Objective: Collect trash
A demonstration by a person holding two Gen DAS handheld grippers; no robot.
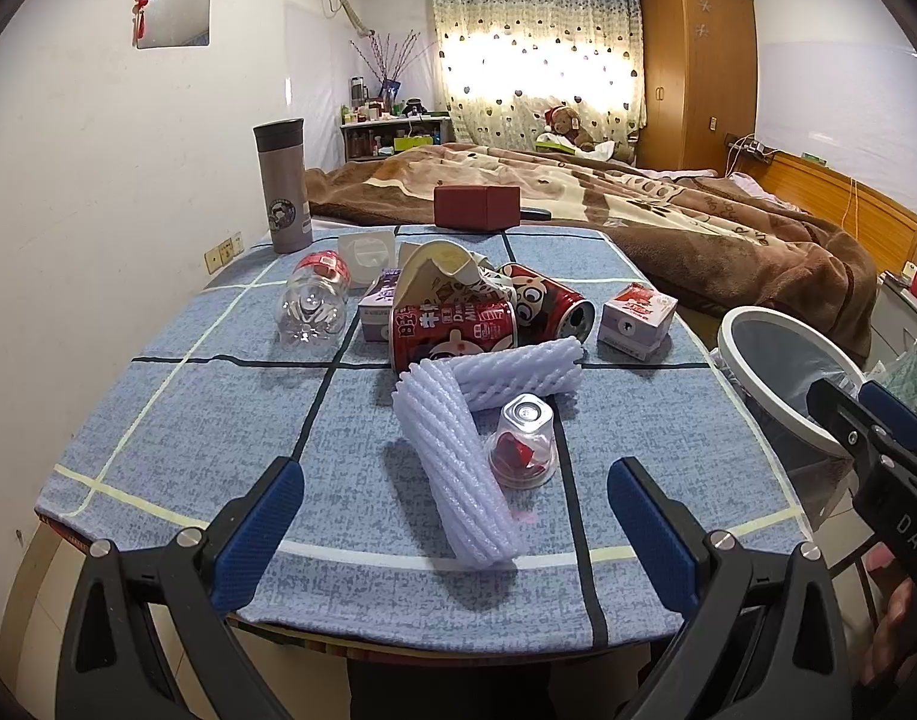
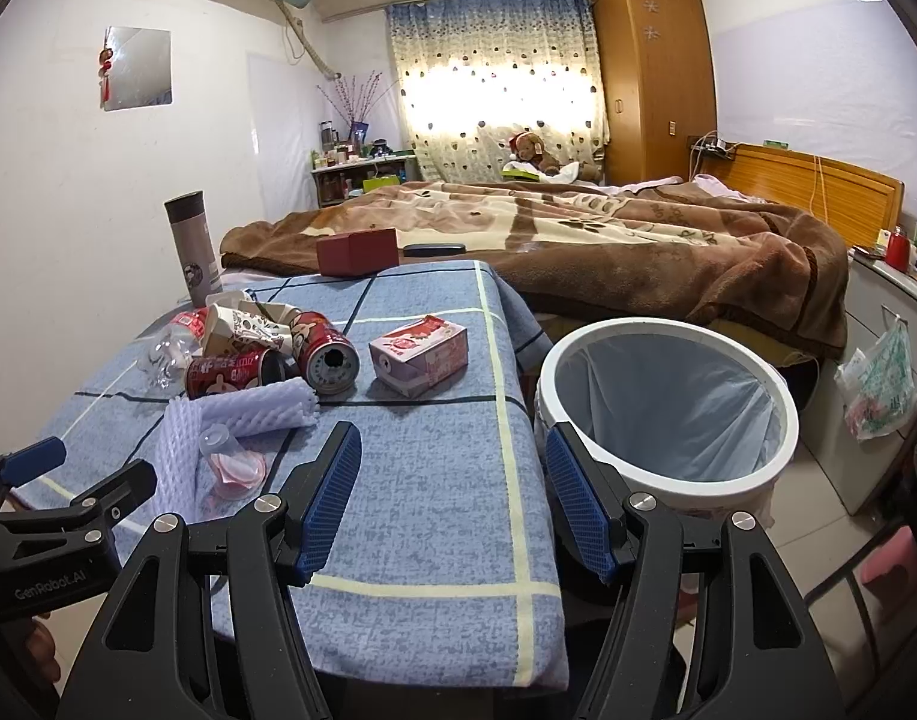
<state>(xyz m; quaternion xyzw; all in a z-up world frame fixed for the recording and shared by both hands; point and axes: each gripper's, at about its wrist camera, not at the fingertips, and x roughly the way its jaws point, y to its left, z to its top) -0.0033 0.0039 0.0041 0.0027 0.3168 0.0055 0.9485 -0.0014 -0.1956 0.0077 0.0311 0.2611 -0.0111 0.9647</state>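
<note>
The trash lies on a blue checked tablecloth [image 1: 218, 420]. It includes two white foam net sleeves [image 1: 452, 468], an upturned clear cup [image 1: 521, 444] with something red inside, two red cans [image 1: 452, 330], a clear bottle [image 1: 314, 300], a pink carton [image 1: 635, 318], a purple carton [image 1: 377, 306] and crumpled paper [image 1: 440, 270]. My left gripper [image 1: 455, 468] is open at the table's near edge, with the nearer sleeve lying ahead between its fingers. My right gripper [image 2: 452, 441] is open and empty over the table's right edge [image 2: 434, 480], beside a white-rimmed lined bin [image 2: 668, 324]. The pink carton [image 2: 419, 354] lies ahead of it.
A grey thermos [image 1: 283, 186] and a dark red box [image 1: 476, 207] stand at the table's far side. A bed with a brown blanket [image 2: 638, 240] lies beyond. The bin [image 1: 776, 315] stands on the floor right of the table. A plastic bag [image 2: 878, 384] hangs off a cabinet.
</note>
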